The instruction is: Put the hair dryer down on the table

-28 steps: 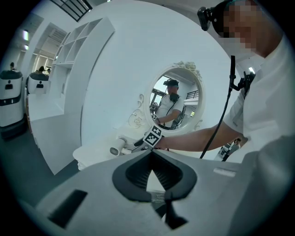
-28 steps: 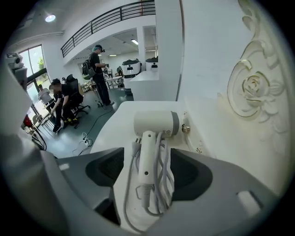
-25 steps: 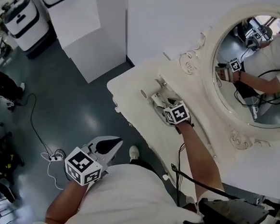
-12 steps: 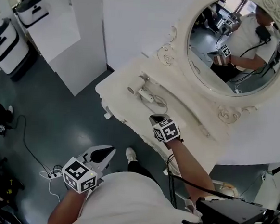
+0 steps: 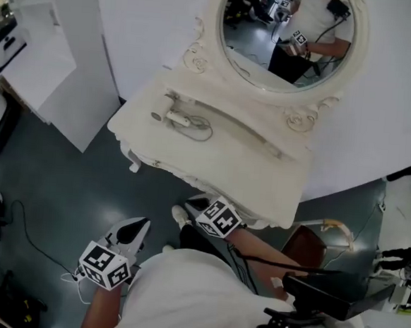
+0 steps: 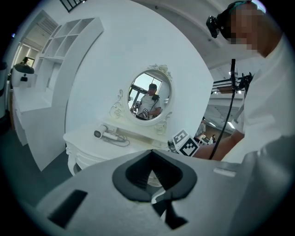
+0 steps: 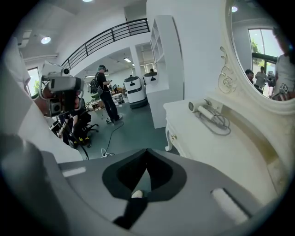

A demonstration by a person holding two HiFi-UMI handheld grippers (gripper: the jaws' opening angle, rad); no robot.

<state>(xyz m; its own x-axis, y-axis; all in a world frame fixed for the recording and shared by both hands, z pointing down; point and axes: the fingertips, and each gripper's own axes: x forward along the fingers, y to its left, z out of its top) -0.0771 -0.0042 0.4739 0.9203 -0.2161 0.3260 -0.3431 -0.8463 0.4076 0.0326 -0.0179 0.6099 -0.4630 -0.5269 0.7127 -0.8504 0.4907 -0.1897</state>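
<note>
Hair dryer is down on the white vanity surface - lying on its side near the back-left corner, round barrel end toward the left edge. Its cord is looped on the top just beside it. Neither tool touches it. The right tool sits off the front edge of the surface, over the floor, well apart from the dryer. Its jaws have just closed up and now meet at the tips, with nothing between them. The left tool is lower left in the head view, also over the dark teal floor and close to the person's torso, with its jaws together and empty. An oval mirror in an ornate white frame stands at the back of the surface; its glass reflects the person and a marker cube. The right gripper view looks along the surface - dryer at the far end under the mirror, white shelving unit beyond it, and a person standing on the floor further back. The left gripper view has the whole vanity ahead, with the dryer on the left of the top and the right tool's marker cube to the right of it.
</note>
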